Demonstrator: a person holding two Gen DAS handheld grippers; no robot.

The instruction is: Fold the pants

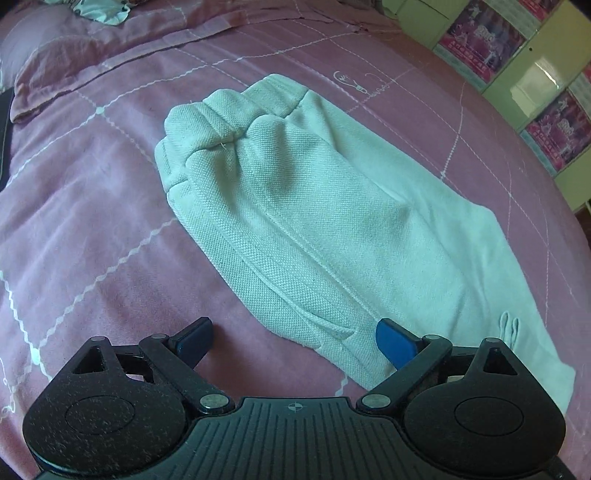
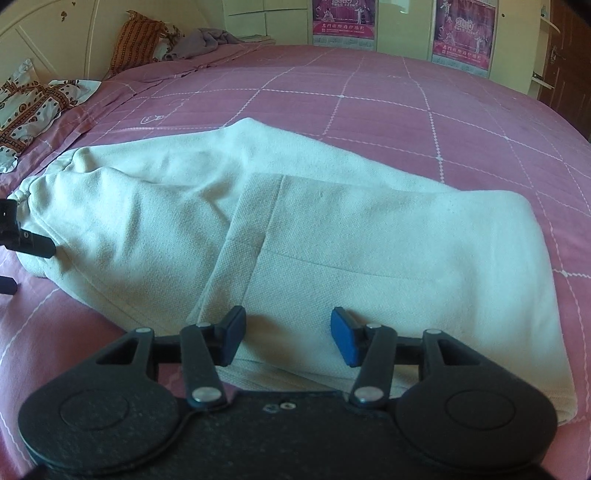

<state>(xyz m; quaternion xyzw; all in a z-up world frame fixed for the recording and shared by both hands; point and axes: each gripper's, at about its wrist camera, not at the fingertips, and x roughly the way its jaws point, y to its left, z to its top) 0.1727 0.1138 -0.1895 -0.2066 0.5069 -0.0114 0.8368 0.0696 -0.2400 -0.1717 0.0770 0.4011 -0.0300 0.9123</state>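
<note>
Pale cream pants [image 1: 314, 206] lie folded on a pink quilted bed [image 1: 92, 229]. In the left wrist view the gathered waistband [image 1: 221, 125] is at the far end. My left gripper [image 1: 293, 341] is open, its jaws either side of the near corner of the pants, holding nothing. In the right wrist view the pants [image 2: 332, 236] show a leg folded over on top [image 2: 369, 229]. My right gripper [image 2: 288, 338] is open over the near edge of the cloth, empty. The left gripper's finger [image 2: 35, 245] shows at the left edge by the waistband.
Patterned pillows [image 2: 33, 107] and a bundled cloth [image 2: 207, 38] lie at the head of the bed. Green cupboards with posters [image 2: 461, 33] stand beyond the bed. A wooden door [image 2: 569, 62] is at the right.
</note>
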